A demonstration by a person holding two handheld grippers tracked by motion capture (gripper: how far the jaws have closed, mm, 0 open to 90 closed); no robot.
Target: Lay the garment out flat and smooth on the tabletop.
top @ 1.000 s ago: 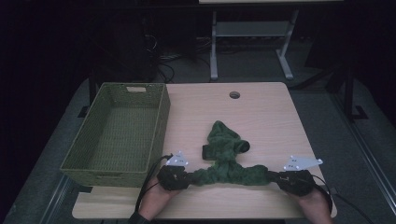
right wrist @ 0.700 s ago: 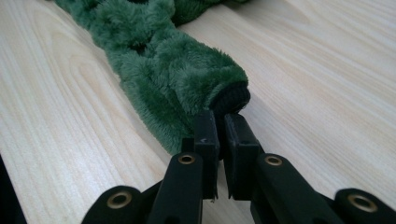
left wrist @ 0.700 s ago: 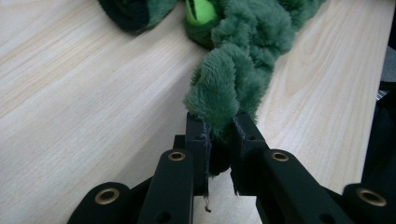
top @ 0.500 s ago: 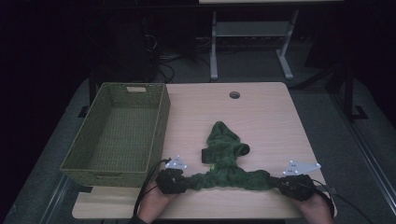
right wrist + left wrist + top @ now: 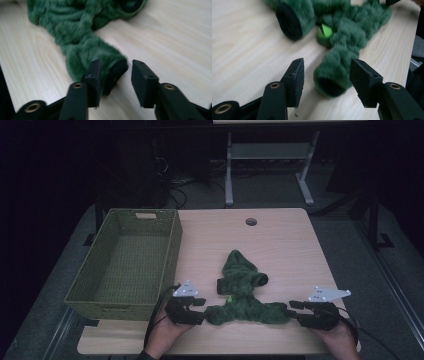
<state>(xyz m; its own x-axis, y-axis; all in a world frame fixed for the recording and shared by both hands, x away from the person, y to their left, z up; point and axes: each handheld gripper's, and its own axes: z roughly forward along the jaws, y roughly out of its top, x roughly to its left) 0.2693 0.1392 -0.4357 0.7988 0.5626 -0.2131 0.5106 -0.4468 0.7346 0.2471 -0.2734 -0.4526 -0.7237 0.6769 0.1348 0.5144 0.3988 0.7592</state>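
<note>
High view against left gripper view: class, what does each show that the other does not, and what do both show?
High view alone: the woven basket, the table's cable hole and the right hand-held gripper at the garment's other end. Left gripper view alone: the dark lining inside the cuff that lies between its open jaws. Both: the green fleecy garment, its bright green tag, the wooden table and the left hand-held gripper.
</note>
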